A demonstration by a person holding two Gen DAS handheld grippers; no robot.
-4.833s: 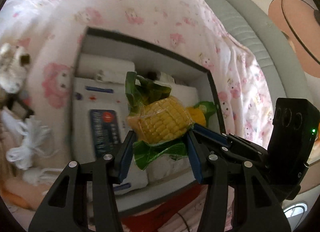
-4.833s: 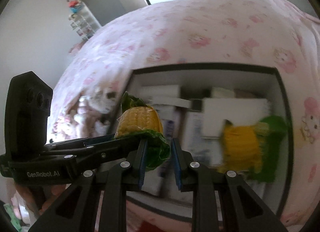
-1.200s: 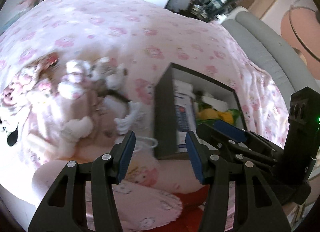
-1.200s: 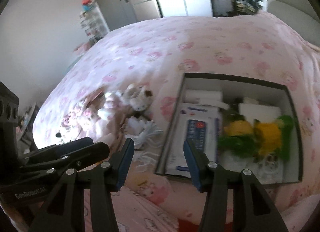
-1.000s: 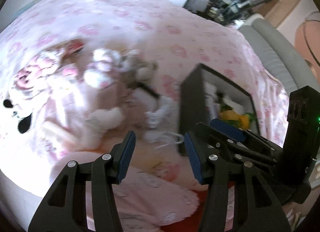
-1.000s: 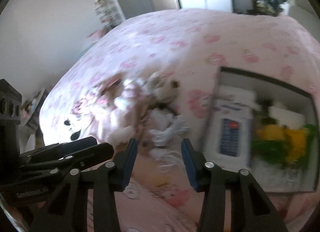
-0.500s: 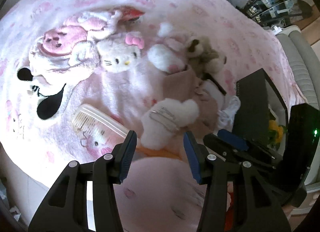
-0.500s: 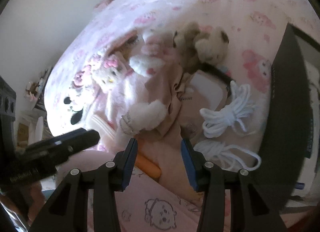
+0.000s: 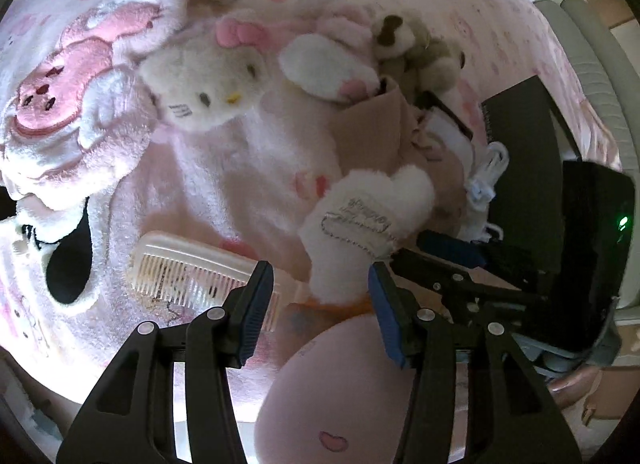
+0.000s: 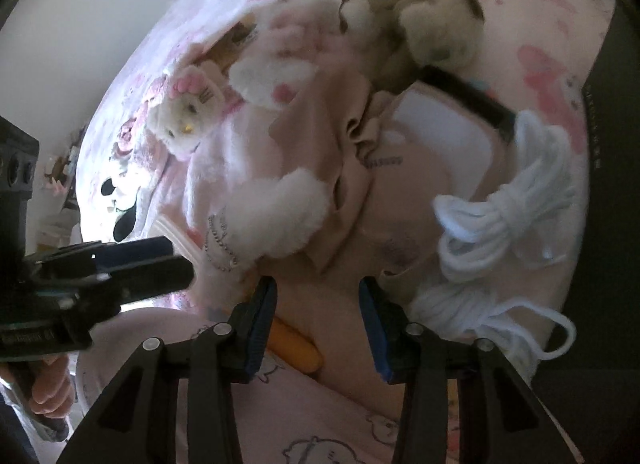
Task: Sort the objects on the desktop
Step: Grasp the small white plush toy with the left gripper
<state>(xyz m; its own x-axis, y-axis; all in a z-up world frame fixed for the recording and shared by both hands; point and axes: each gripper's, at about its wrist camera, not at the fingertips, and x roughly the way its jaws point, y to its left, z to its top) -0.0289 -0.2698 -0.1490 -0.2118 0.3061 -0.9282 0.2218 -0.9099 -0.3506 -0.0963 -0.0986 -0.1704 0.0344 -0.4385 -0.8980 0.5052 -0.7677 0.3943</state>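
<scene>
A heap of things lies on the pink bedspread. My left gripper (image 9: 320,298) is open, low over a white fluffy slipper (image 9: 360,232) with an orange stick-like object (image 9: 340,306) under it; a cream comb (image 9: 192,268) lies just left. My right gripper (image 10: 316,310) hangs over beige cloth (image 10: 340,168). Its jaws are closing, with nothing pressed between the pads. That orange object (image 10: 294,348) lies by its left finger. A white rope bundle (image 10: 508,200) lies to its right. In the right wrist view the left gripper (image 10: 152,260) shows at the left.
A Hello Kitty plush (image 9: 208,76) and a beige bear plush (image 9: 420,48) lie further back. The black box's wall (image 10: 608,144) stands at the right. A white card (image 10: 440,132) and black strap (image 10: 468,100) lie by the rope. Pink patterned fabric (image 9: 340,384) bulges in front.
Both grippers have swung left from the black box, where the left one left its corn, and sunk toward the heap. The right jaws stand slightly narrower.
</scene>
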